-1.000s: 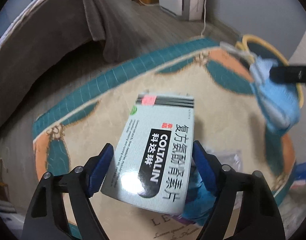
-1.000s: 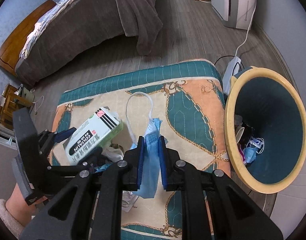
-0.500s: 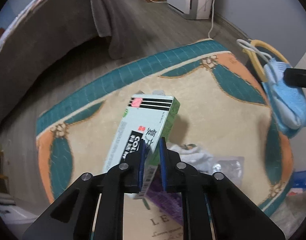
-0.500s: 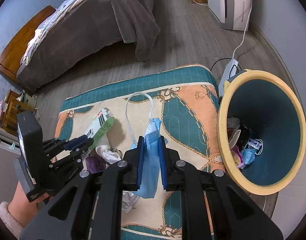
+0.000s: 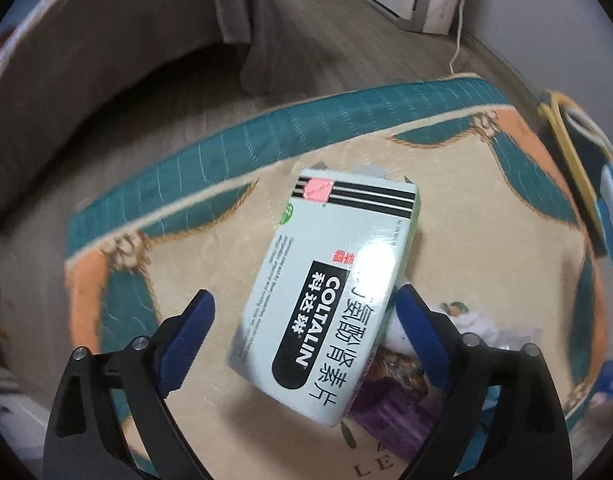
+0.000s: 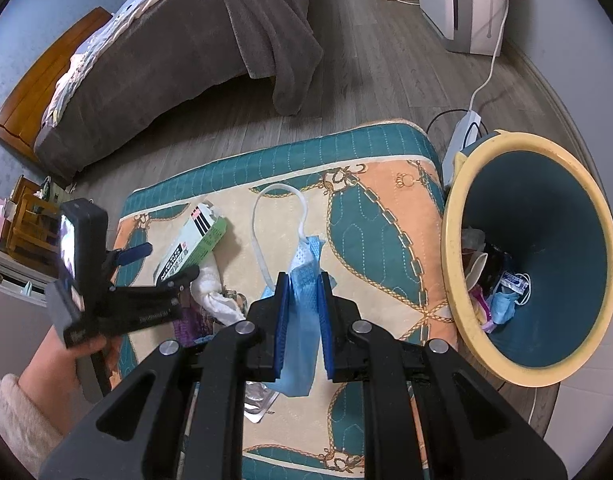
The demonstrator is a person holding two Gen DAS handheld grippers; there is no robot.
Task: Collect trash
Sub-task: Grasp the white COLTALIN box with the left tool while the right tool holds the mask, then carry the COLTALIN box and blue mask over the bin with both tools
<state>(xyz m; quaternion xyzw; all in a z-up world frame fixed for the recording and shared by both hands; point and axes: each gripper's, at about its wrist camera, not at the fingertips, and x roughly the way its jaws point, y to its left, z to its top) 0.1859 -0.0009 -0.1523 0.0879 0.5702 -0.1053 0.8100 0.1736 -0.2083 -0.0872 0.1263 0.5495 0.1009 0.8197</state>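
Observation:
A pale green COLTALIN medicine box (image 5: 334, 292) lies between the spread fingers of my left gripper (image 5: 306, 320); the right finger is close to its edge, the left finger stands apart. It also shows in the right wrist view (image 6: 190, 246) beside the left gripper (image 6: 162, 264). My right gripper (image 6: 304, 320) is shut on a blue face mask (image 6: 302, 308) whose white ear loop (image 6: 266, 232) hangs over the mat. The yellow-rimmed teal trash bin (image 6: 546, 184) stands at the right and holds several pieces of trash.
A teal, orange and cream quilted mat (image 6: 386, 216) lies on the wood floor. White tissue (image 6: 218, 300), a purple wrapper (image 5: 390, 412) and a foil blister pack (image 6: 258, 404) lie on it. A bed with a grey blanket (image 6: 186, 52) is behind; a white appliance (image 6: 462, 4) and cable stand far right.
My left gripper was shut on the box's edge half a second ago and has opened wide around it. The right gripper still holds the mask, now nearer the bin.

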